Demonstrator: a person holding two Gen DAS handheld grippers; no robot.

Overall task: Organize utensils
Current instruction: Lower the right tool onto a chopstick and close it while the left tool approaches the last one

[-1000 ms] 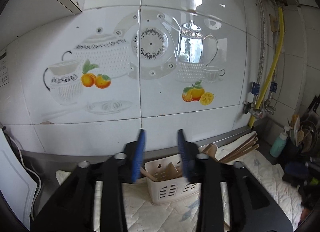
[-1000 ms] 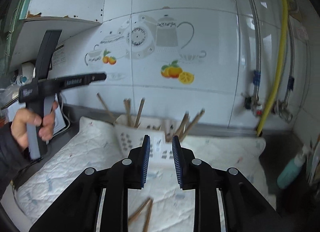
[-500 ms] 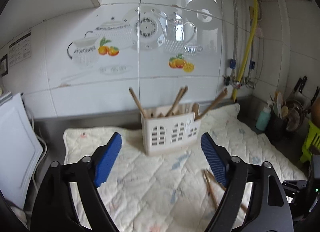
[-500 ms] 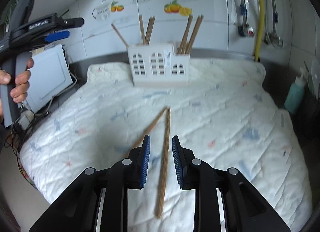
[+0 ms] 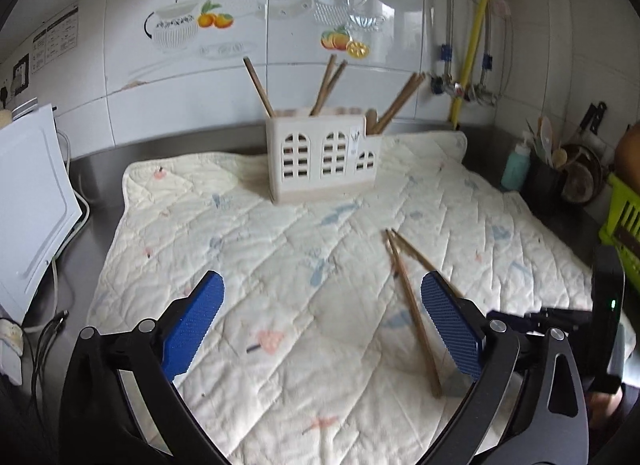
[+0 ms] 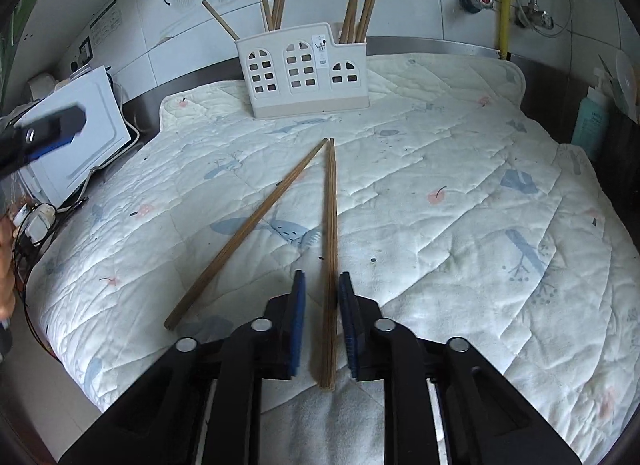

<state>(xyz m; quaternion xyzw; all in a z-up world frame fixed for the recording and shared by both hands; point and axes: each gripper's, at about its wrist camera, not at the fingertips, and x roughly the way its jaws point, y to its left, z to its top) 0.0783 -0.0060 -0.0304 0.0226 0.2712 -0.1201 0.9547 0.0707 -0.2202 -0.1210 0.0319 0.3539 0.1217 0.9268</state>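
Wooden chopstick (image 6: 330, 225) lies between my right tongs (image 6: 322, 297), tilted down; jaws just narrowing, pads not yet pressing. Left tongs (image 5: 320, 305) have just spread wide, empty, above the quilted mat (image 5: 280, 265). Second chopstick (image 6: 248, 231) alongside; white holder (image 6: 302, 73) beyond, nothing obstructing.

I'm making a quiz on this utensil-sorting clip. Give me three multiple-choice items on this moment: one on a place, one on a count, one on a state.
1. Where does the white utensil holder stand?
A. at the quilted mat's far edge, near the tiled wall
B. on the white appliance
C. beside the teal bottle

2. How many loose chopsticks lie on the quilted mat?
A. one
B. two
C. four

3. How does the left gripper stand?
A. clamped on a chopstick
C. inside the holder
B. wide open, nothing between its fingers

Answers: 1 A, the holder sits at the mat's back by the wall; 2 B, two lie in a V, tips nearly meeting; 3 B, its blue fingers are spread over bare mat.
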